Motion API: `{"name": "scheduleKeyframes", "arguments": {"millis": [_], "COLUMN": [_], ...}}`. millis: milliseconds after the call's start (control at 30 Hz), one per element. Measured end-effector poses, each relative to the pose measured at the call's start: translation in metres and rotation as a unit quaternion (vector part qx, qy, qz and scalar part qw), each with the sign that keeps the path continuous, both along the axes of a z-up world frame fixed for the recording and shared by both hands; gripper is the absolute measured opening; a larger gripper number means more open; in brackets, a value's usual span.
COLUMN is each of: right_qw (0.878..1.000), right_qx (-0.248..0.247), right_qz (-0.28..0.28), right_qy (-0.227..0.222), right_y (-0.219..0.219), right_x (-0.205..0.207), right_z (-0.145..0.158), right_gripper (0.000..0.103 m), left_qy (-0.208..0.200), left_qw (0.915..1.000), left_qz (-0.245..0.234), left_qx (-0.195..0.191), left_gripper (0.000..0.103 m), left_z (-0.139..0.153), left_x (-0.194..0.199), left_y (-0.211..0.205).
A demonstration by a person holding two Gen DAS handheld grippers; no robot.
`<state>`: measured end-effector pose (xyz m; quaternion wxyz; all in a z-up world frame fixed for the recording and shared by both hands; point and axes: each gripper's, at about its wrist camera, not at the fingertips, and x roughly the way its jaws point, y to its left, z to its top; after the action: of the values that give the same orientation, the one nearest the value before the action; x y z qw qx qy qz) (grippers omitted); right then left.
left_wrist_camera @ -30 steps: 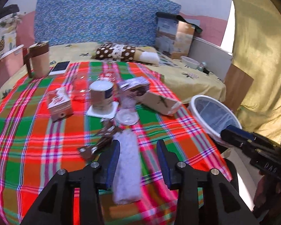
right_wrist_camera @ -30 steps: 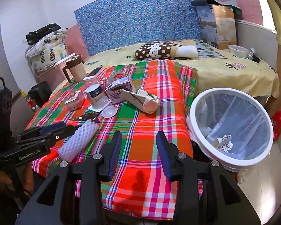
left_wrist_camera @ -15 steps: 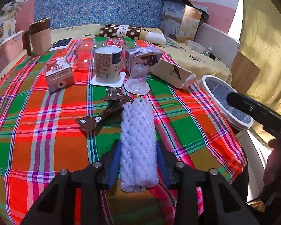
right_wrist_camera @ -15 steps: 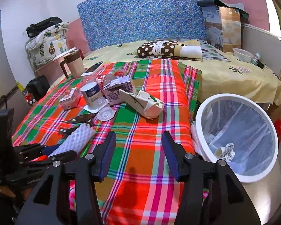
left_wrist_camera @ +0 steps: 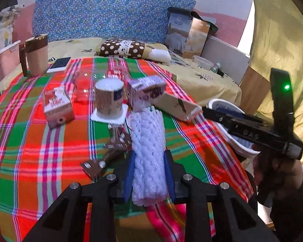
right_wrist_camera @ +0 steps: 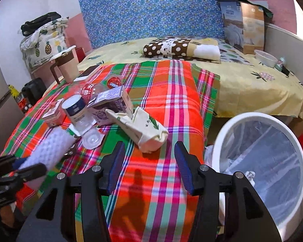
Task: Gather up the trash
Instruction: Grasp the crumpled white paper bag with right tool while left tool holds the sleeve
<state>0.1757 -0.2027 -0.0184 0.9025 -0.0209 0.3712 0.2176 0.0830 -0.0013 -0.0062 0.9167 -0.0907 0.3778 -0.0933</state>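
Currently left gripper [left_wrist_camera: 148,173] closing on white foam net sleeve [left_wrist_camera: 147,151], knobbly, tubular, long axis pointing away, probably squeezed; right gripper [right_wrist_camera: 149,165] spread, empty.

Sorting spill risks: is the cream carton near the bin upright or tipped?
Tipped. The cream carton lies on its side on the plaid cloth, its opened end toward the right gripper.

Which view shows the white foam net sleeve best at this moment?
The left wrist view: the foam net sleeve runs full length down the middle, between the closing fingers of the left tool. The right wrist view catches it only at the left edge, its near end hidden behind that tool.
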Motion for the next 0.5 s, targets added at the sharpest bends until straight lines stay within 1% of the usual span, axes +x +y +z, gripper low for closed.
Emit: {"name": "scheduleKeyframes", "arguments": {"millis": [133, 200, 333, 500], "right_qw": [1.0, 1.0, 0.999, 0.998], "right_qx": [-0.007, -0.011, -0.018, -0.01], "right_qz": [0.012, 0.022, 0.03, 0.033], "right_qy": [0.013, 0.02, 0.028, 0.047], "right_y": [0.003, 0.006, 0.007, 0.006], "right_x": [0.011, 0.015, 0.02, 0.029], "right_z": [-0.005, -0.008, -0.011, -0.016], "right_gripper": [0.054, 0.057, 0.057, 0.057], "left_qy": [-0.002, -0.003, -0.001, 0.004], "left_qw": [1.0, 0.9999, 0.9999, 0.9999], "left_qz": [0.008, 0.012, 0.014, 0.013], "left_qx": [-0.004, -0.005, -0.007, -0.01], "left_gripper": [0.028, 0.028, 0.028, 0.028], "left_z": [0.004, 0.005, 0.004, 0.001], "left_x": [0.009, 0.013, 0.02, 0.026], "left_y": [0.008, 0.011, 0.016, 0.019]}}
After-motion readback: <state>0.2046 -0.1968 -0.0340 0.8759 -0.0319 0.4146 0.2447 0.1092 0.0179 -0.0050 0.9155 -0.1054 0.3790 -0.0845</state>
